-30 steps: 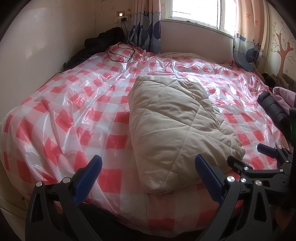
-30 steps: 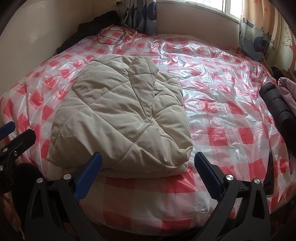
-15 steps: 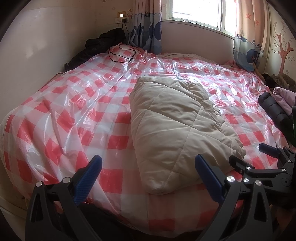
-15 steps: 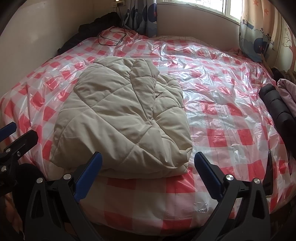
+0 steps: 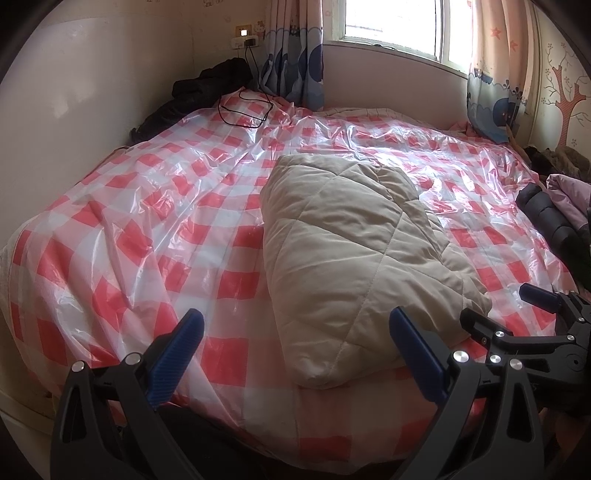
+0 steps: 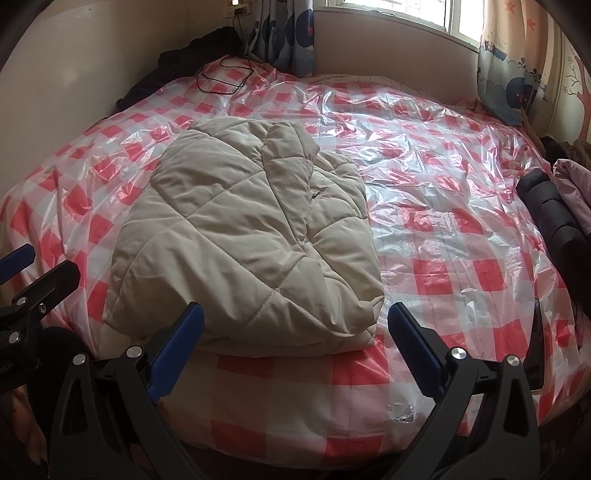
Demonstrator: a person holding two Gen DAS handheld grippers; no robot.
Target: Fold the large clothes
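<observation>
Beige quilted jacket [image 6: 247, 236], folded into a thick bundle, lying at centre-left of the right wrist view and centre-right of the left wrist view [image 5: 354, 258], near the front edge of the bed. It rests on a glossy red-and-white checked plastic sheet [image 6: 443, 236] covering the bed. Right gripper [image 6: 295, 343], lower centre of its frame, released, jaws spread wide, holding nothing, poised just short of the bundle's near hem. Left gripper [image 5: 295, 350], lower centre of its frame, likewise released and empty, aimed at the bundle's lower left corner.

Risks, as judged: the padding looks springy, so the top layers may spring apart if left unpressed; the sheet appears slick, so a push or tug could slide the whole bundle towards the bed edge rather than crease it; a jaw closing low could pinch the plastic along with the fabric.

Periphery: dark rolled garment [image 6: 550, 218] at right edge; black cable [image 6: 221, 77] upper left; curtains [image 6: 284, 29] beneath the window.
</observation>
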